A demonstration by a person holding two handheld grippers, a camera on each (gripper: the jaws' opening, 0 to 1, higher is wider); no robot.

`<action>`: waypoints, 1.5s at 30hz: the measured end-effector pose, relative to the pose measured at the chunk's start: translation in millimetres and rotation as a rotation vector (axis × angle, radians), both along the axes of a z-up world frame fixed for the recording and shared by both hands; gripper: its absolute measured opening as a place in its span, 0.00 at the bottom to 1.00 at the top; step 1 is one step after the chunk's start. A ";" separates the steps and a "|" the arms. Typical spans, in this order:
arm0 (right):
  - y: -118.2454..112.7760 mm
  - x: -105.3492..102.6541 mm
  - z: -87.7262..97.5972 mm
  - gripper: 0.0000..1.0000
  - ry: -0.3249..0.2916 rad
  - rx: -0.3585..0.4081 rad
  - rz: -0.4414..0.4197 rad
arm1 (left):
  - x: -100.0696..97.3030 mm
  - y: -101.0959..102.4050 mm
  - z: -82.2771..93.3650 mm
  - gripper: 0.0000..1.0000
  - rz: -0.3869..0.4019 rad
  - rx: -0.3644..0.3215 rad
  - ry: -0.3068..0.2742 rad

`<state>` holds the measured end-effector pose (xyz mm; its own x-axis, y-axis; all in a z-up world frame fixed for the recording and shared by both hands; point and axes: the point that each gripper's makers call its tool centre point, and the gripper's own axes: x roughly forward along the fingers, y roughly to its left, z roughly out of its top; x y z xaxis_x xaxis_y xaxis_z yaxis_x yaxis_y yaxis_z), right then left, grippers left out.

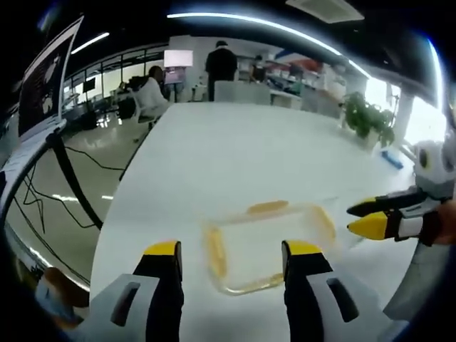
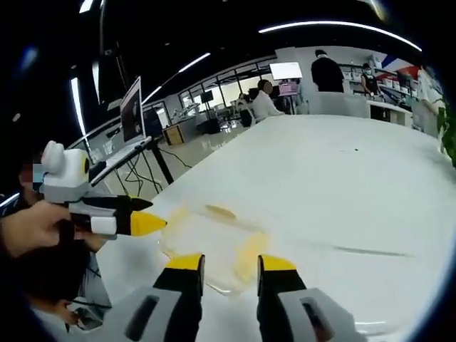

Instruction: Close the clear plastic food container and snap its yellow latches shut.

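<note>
Behind our work stretches an open office with ceiling strip lights, a potted plant (image 1: 369, 120) by the window and people (image 1: 221, 63) standing at the far end of the long white counter (image 1: 235, 157). On the counter lies the clear plastic food container (image 1: 267, 246) with its yellow latches (image 1: 215, 251) along the edges. We hold the left gripper (image 1: 234, 251) above its near side, jaws spread wide and gripping nothing. Our right gripper (image 2: 229, 262) hovers at one yellow-latched end of the container (image 2: 214, 246), jaws set narrowly apart and empty.
</note>
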<state>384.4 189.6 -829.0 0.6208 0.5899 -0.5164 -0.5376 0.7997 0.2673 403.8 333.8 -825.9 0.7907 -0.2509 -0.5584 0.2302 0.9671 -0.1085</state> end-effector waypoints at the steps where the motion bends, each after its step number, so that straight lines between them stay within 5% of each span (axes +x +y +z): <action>1: 0.3 1.0 -0.5 0.26 0.000 -0.003 0.000 | 0.6 -0.3 -0.5 0.55 -0.003 -0.001 0.000; 14: 2.1 8.1 -12.6 0.24 -0.007 -0.063 0.002 | 4.6 4.2 -14.0 0.49 -0.014 0.026 0.029; 17: -4.1 11.4 -19.0 0.24 -0.028 -0.145 -0.002 | 6.8 5.6 -17.7 0.47 -0.011 0.030 0.034; 26: -3.1 19.4 -22.3 0.18 -0.026 -0.129 -0.017 | 8.0 9.8 -31.3 0.34 0.011 0.053 0.070; 30: -0.3 18.3 -24.2 0.08 -0.014 -0.127 0.001 | 7.0 11.0 -33.1 0.28 0.012 0.076 0.074; 45: 2.0 15.9 -27.0 0.04 0.011 -0.116 -0.013 | 7.9 3.3 -33.3 0.03 -0.008 0.064 0.072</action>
<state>400.3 191.6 -856.0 0.6219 0.5175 -0.5877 -0.5242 0.8327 0.1786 411.6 337.2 -859.2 0.7461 -0.2189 -0.6288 0.2312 0.9708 -0.0635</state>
